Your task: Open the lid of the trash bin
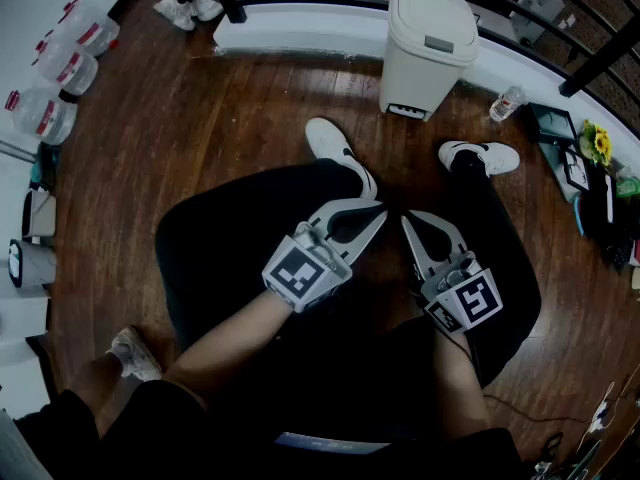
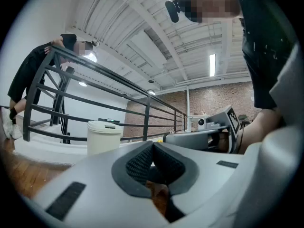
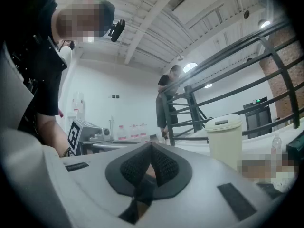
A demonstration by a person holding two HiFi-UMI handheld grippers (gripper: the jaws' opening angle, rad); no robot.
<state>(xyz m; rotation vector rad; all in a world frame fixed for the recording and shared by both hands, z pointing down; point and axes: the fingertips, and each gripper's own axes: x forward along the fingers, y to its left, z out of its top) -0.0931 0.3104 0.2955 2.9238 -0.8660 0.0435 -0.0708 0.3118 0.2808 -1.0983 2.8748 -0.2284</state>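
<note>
Your jaws: on the left gripper they are pressed together tip to tip with nothing between them, and on the right gripper likewise closed and empty; you hold both over your lap, tips near each other and pointing toward the bin. Trash bin: white, upright on the wooden floor ahead of your white shoes, beside the white kerb under the black railing, lid down, well apart from both grippers. Also present: one clear water bottle on the floor near the bin's right side, and a row of clear jugs at the far left.
</note>
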